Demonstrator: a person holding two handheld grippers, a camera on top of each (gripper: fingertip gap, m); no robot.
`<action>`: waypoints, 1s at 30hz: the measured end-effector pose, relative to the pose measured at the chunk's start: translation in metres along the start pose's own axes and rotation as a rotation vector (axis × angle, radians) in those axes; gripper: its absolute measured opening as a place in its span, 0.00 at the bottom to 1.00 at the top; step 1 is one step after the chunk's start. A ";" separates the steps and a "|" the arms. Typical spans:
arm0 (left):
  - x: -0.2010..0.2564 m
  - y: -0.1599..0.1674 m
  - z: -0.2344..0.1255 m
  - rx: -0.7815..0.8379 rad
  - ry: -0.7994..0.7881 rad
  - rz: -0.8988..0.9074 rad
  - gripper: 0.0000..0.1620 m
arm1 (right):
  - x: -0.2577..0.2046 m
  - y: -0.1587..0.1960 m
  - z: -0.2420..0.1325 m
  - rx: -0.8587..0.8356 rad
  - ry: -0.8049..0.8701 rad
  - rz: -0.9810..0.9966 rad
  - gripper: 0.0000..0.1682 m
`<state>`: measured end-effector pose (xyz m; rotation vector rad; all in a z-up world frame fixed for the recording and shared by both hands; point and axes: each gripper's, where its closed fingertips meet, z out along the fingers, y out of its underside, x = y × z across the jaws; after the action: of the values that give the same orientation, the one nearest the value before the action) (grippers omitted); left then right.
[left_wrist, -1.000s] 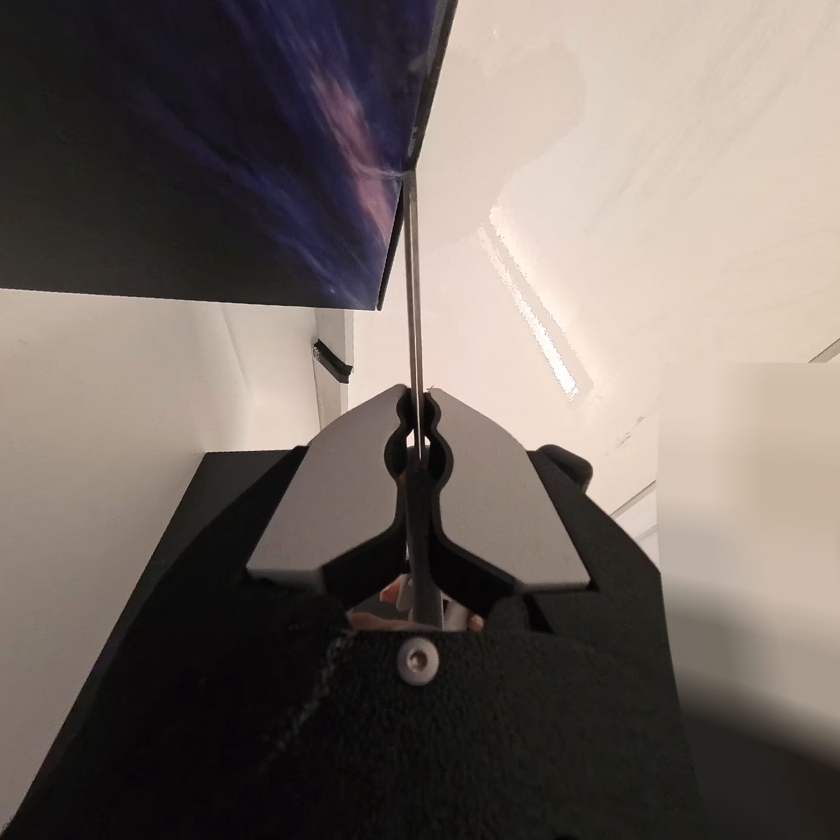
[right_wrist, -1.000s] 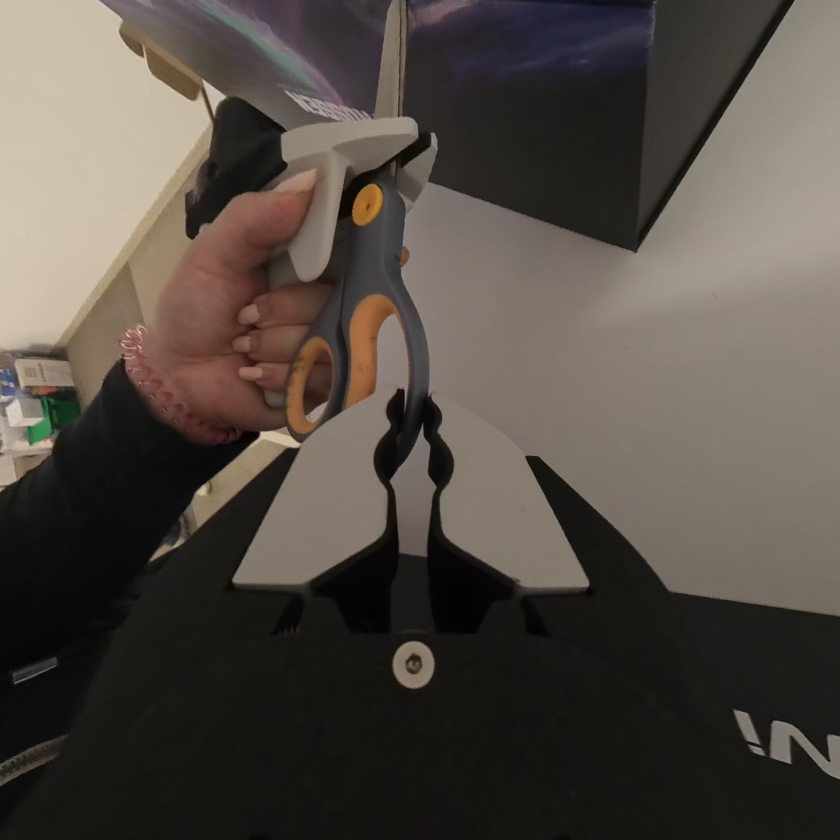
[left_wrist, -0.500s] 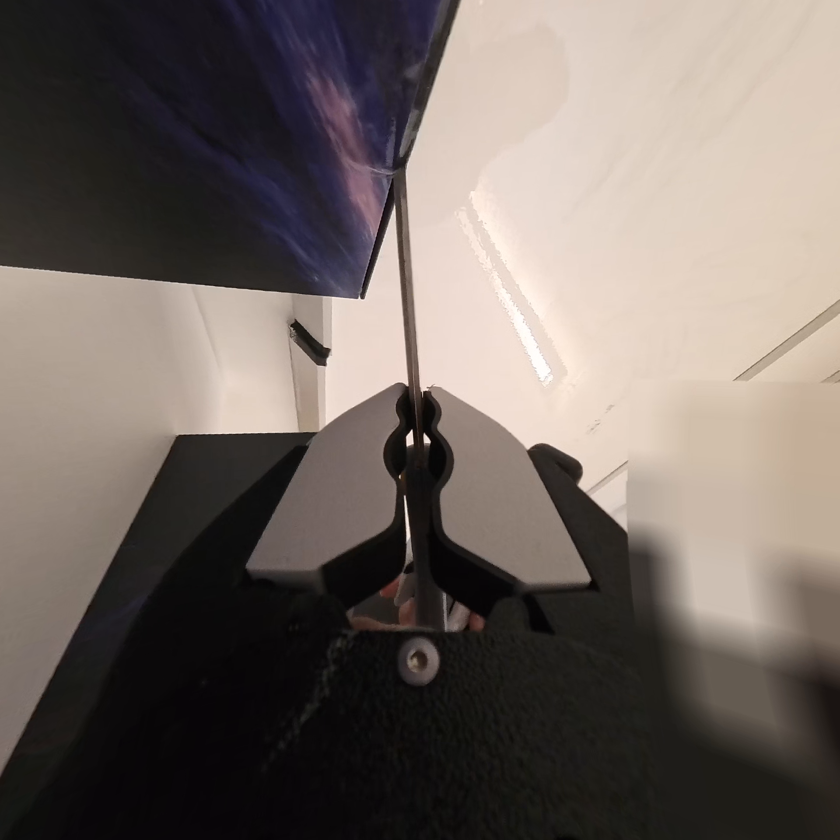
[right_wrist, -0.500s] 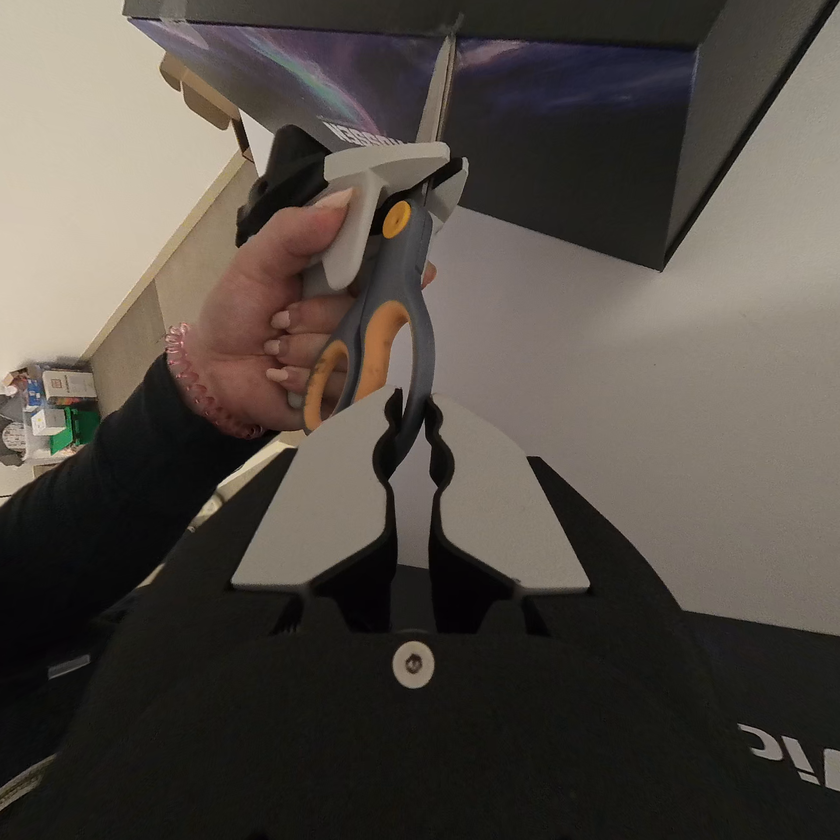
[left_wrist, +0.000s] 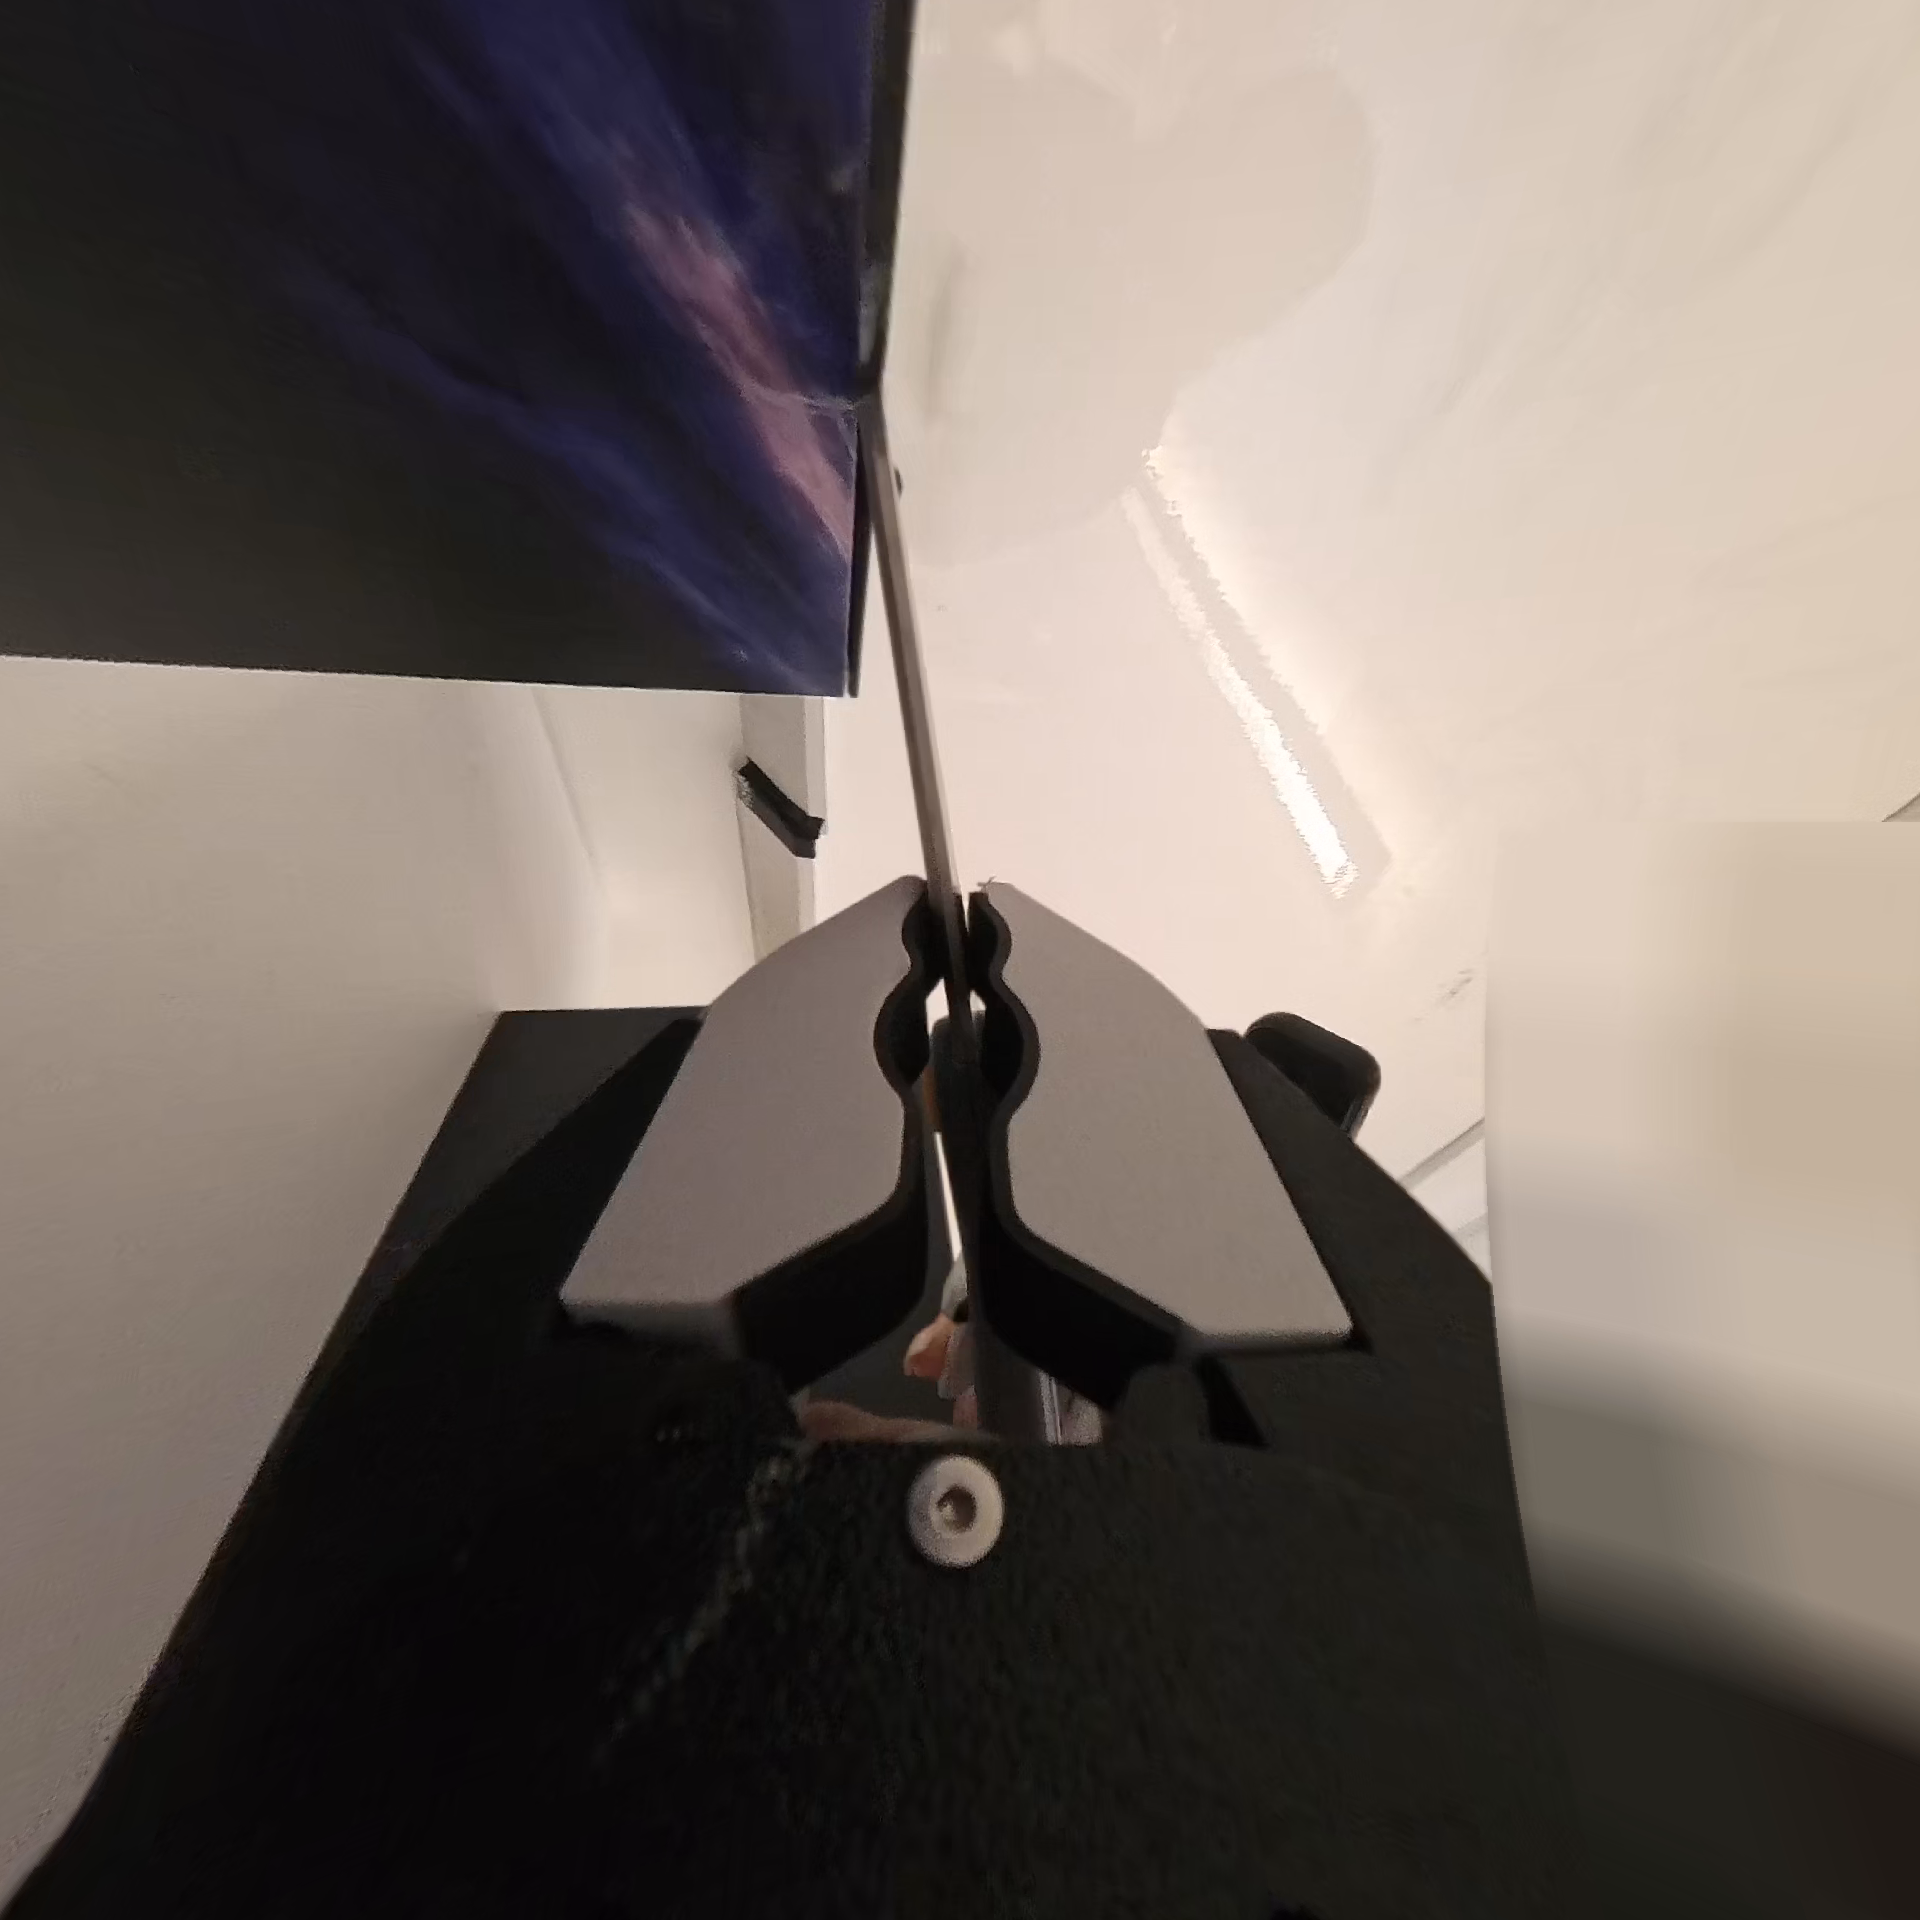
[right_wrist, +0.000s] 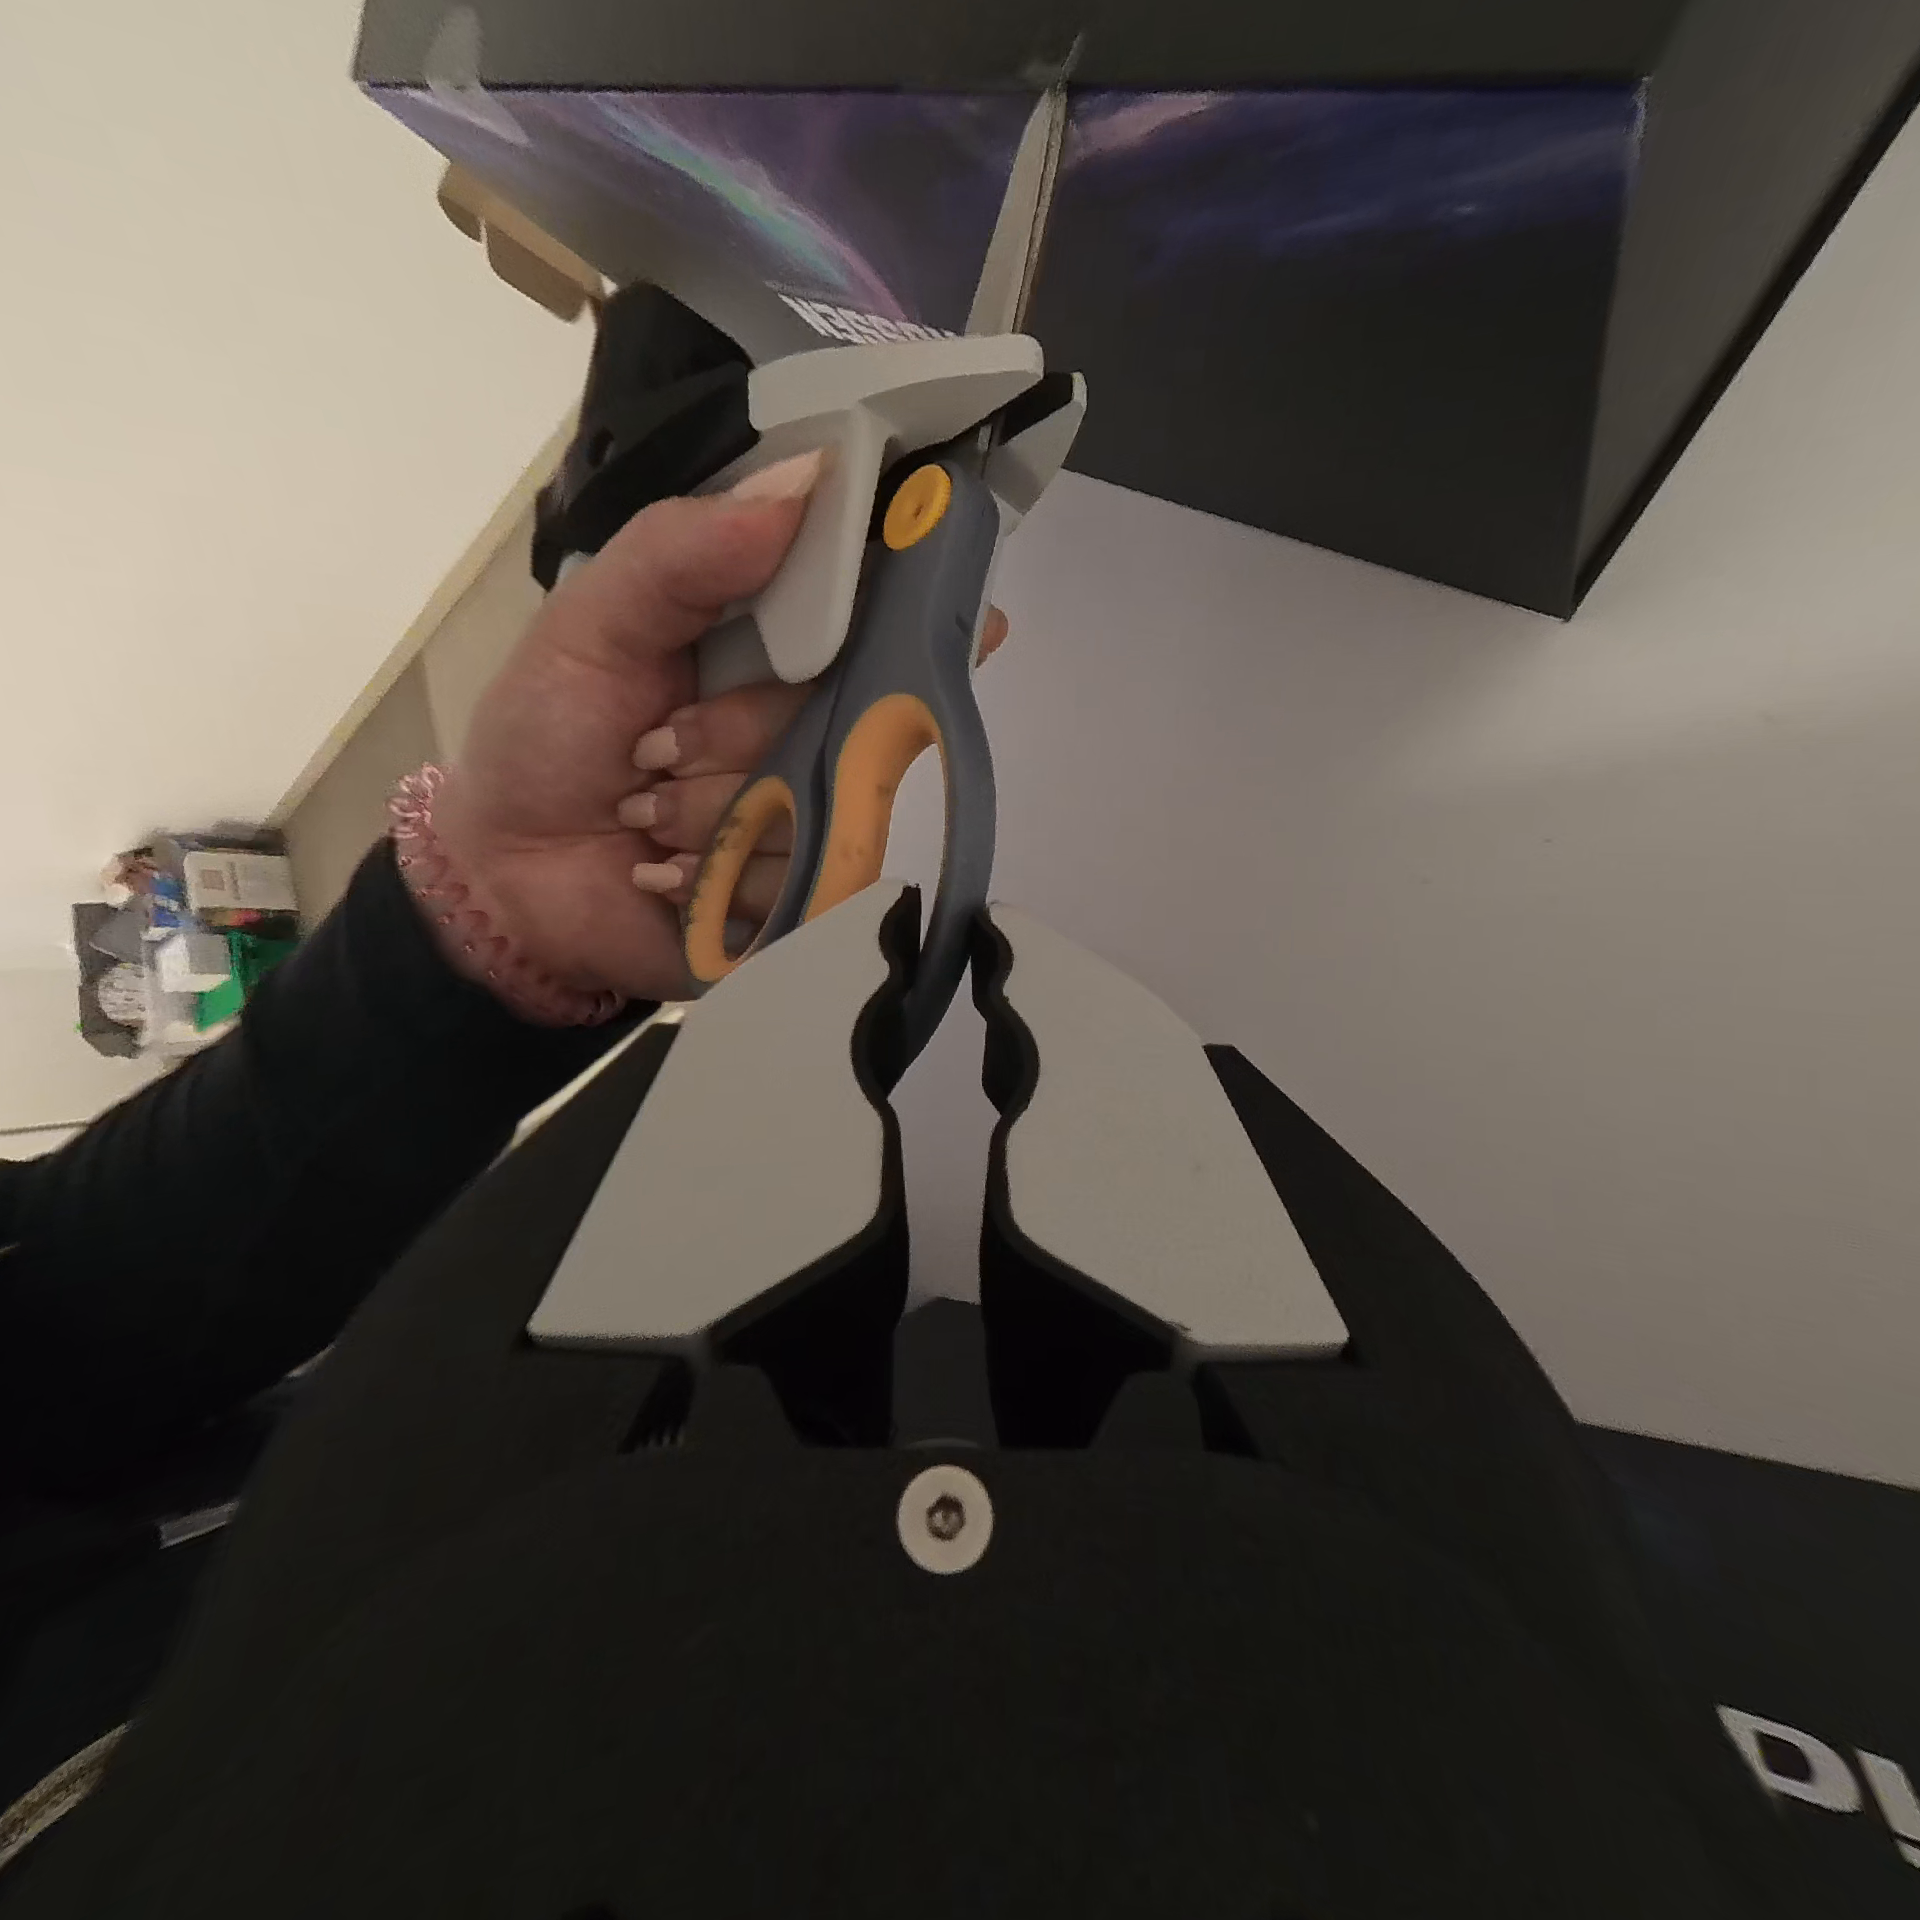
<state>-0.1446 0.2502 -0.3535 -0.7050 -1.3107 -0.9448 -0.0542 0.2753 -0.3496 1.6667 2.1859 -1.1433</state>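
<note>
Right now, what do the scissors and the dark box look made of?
Scissors: bare metal blades, thin and grey with a dull sheen; grey handles with orange inserts look like matte moulded plastic, perhaps rubbery.
Dark box: printed cardboard, judging by crisp folded edges and the raw tan flap at its corner; smooth, slightly glossy print.

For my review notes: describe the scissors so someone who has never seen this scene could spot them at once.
Start at the big dark box with purple-blue print at the top of the right wrist view. Just below it the left gripper clamps the scissors, whose blade runs up the box's seam, while the right gripper pinches one handle loop. They alone have grey handles with orange lining and an orange pivot.
</note>
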 end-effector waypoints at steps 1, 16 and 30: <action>0.000 0.000 0.000 0.001 0.000 0.004 0.02 | 0.001 0.001 0.000 -0.012 0.019 -0.019 0.05; 0.017 -0.018 -0.030 0.072 -0.030 0.075 0.02 | -0.017 -0.006 0.020 -0.051 -0.009 -0.043 0.05; 0.005 0.014 0.001 0.012 0.013 -0.035 0.02 | -0.001 0.007 -0.010 0.005 0.005 0.018 0.06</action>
<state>-0.1329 0.2562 -0.3470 -0.6678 -1.3197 -0.9674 -0.0442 0.2816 -0.3449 1.6889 2.1682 -1.1425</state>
